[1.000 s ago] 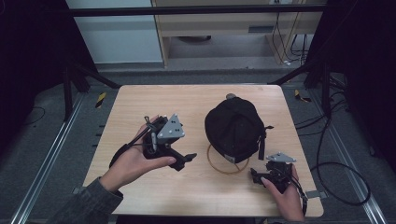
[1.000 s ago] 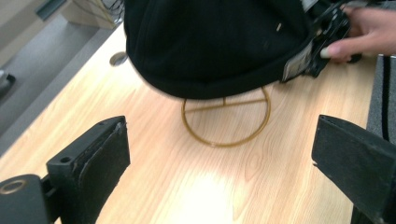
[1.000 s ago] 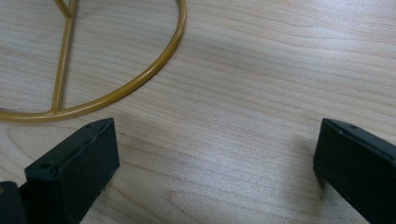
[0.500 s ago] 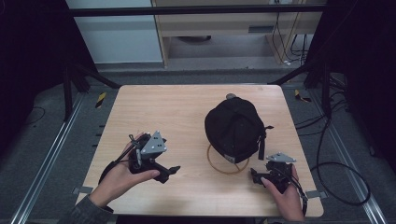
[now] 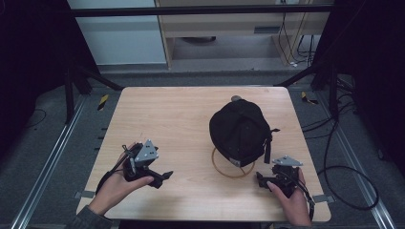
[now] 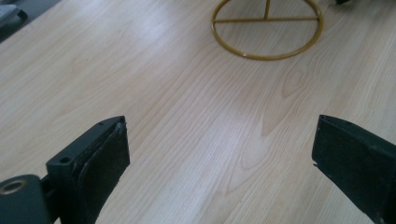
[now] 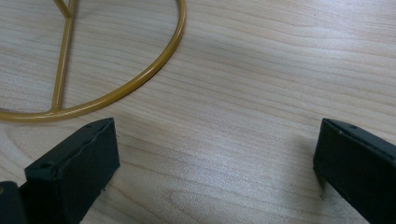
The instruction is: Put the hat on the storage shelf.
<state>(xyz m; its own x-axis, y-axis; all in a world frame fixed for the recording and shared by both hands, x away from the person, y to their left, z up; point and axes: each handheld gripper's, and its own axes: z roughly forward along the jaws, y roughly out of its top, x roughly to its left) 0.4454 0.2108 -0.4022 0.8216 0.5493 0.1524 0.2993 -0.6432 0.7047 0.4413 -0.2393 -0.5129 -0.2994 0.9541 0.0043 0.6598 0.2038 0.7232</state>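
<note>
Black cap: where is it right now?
In the high view the black cap sits atop a gold wire stand on the table's right half, just ahead of the right gripper; the left gripper is well apart.

A lab — metal frame rails (image 5: pixel 45 164), trailing cables (image 5: pixel 329 157) (bare wooden table (image 5: pixel 176 114)).

A black cap (image 5: pixel 240 131) sits on a gold wire stand (image 5: pixel 232 167), atop a pale, wood-grained table (image 5: pixel 167 114); both grippers' jaws are black.
</note>
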